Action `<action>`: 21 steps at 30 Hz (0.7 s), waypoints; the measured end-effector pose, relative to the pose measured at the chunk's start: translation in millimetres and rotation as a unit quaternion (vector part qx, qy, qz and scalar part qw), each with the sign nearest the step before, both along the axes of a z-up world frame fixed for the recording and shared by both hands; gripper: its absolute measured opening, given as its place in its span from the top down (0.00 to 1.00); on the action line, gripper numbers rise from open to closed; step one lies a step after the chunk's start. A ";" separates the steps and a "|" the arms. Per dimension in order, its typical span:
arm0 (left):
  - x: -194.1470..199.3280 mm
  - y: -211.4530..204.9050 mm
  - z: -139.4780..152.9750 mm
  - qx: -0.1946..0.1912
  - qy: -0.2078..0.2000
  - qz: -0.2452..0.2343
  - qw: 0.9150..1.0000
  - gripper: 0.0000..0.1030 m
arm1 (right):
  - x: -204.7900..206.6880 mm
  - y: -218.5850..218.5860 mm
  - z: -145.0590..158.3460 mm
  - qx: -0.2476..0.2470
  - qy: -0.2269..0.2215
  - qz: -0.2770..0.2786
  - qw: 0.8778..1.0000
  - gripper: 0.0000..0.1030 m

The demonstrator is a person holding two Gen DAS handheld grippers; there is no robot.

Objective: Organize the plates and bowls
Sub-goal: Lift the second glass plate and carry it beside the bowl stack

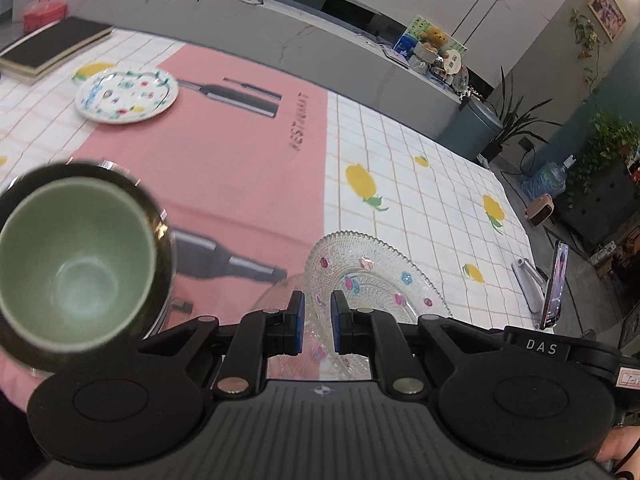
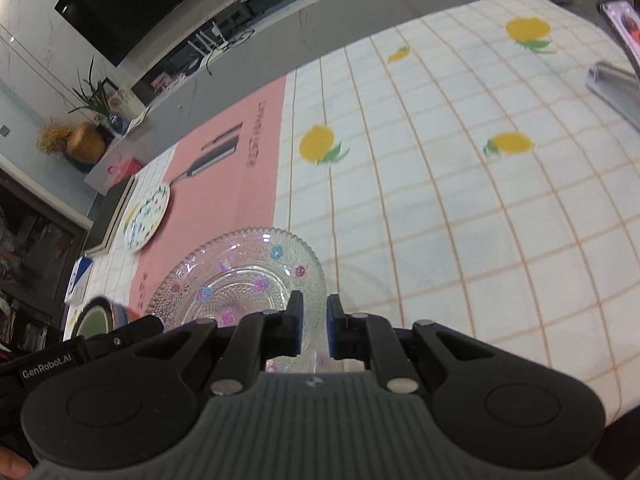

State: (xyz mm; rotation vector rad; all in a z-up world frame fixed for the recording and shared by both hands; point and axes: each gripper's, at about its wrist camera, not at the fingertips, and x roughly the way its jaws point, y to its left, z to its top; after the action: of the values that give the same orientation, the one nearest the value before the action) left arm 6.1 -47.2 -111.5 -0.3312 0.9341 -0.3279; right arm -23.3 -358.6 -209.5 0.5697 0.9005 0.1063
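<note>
Nearest the lens, the left gripper [image 1: 318, 320] stands with its jaws narrow. The near rim of a clear glass plate [image 1: 376, 276] passes between its blue pads. The right gripper [image 2: 315, 320] is likewise narrow, with the same plate's rim in the slot between its pads. Both grip the near edge, the left gripper to the left of the right one. The plate extends away from them, tilted above the surface.

Counter [image 1: 420, 200]: covered by a white checked cloth with yellow fruit prints. It fills most of both views.

Pink mat [image 1: 240, 160]: lies on the left part of the cloth and is printed with dark bottles and lettering. The glass plate hangs over its right border.

Glass plate: pressed pattern with small coloured flowers. It is held at the near side of the counter.

Painted plate [image 1: 126, 96]: white with small coloured motifs. It lies flat at the far left, partly on the mat, well apart from the glass plate.

Green bowl [image 1: 76, 264]: pale green inside and dark outside, at the near left beside the left gripper. It is blurred, and whether it rests on the counter or on something else cannot be told.

Stack of books [image 1: 52, 46]: dark-covered, at the far left corner beyond the painted plate.

Phone [image 1: 556, 284]: upright on a stand at the right edge of the counter.
</note>
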 end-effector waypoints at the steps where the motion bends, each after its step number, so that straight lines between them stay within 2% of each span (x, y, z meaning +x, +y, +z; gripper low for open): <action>1: -2.5 2.0 -1.6 -0.002 0.001 0.002 1.000 0.86 | -2.3 1.2 -2.0 0.002 0.002 0.001 1.000 0.91; 9: -18.2 12.1 -11.8 0.007 -0.001 0.004 1.000 0.86 | -16.8 11.5 -15.0 0.009 0.022 0.008 1.000 0.90; 21: -17.5 16.1 -29.7 0.018 0.009 0.010 1.000 0.86 | -8.8 19.5 -24.6 -0.006 0.035 0.016 0.999 0.91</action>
State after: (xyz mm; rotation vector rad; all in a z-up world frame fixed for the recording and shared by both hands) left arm -11.4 -31.1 -141.1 -0.3105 0.9519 -0.2907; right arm -32.1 -339.1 -234.1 0.5509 0.9785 0.1092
